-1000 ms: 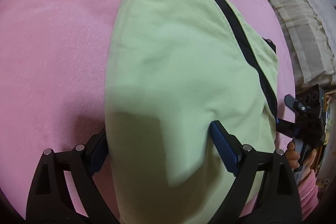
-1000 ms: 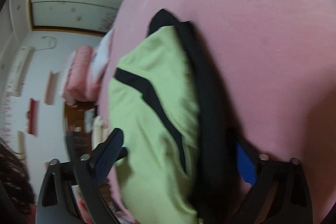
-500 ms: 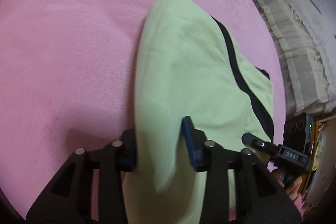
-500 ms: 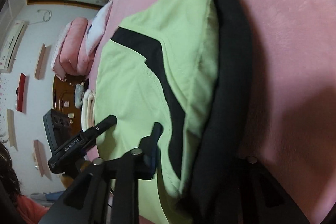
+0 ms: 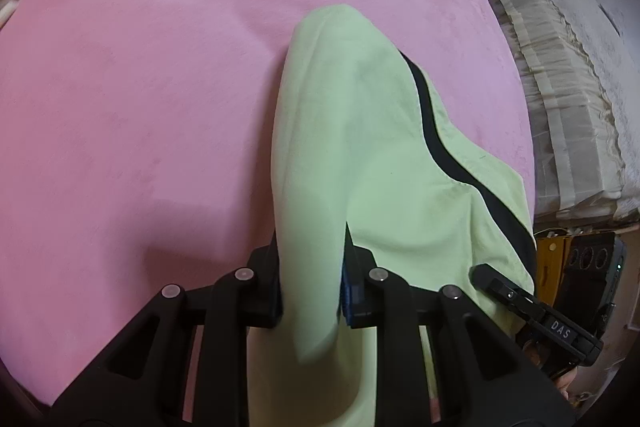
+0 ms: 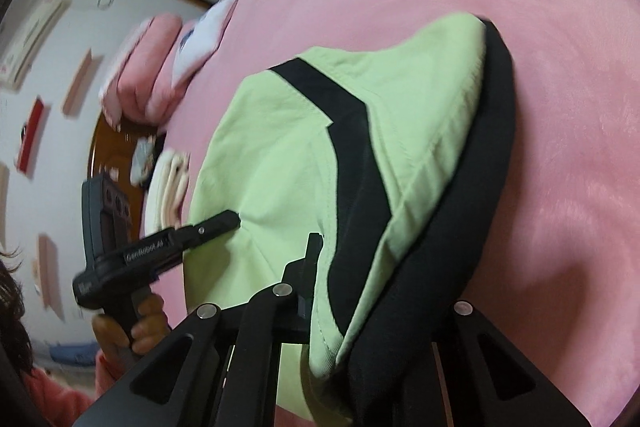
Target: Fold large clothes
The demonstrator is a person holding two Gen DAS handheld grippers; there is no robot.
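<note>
A light green garment (image 5: 360,155) with black stripes and a black band lies on the pink bed cover (image 5: 140,87). My left gripper (image 5: 312,279) is shut on a bunched green edge of the garment. My right gripper (image 6: 360,291) is shut on the garment's edge with the black band (image 6: 452,195); its right finger is hidden under the cloth. The right gripper also shows at the lower right of the left wrist view (image 5: 532,303). The left gripper shows at the left of the right wrist view (image 6: 160,247), touching the garment (image 6: 280,155).
A cream ruffled bedspread (image 5: 568,99) lies past the bed's right edge. Pink pillows (image 6: 148,75), a white cloth (image 6: 204,35) and folded cream cloth (image 6: 168,187) lie at the bed's far side. A person's hand (image 6: 132,331) holds the left gripper's handle.
Both grippers have closed from wide open onto the garment's near edge. Both cameras have pulled back, so the garment looks smaller and farther.
</note>
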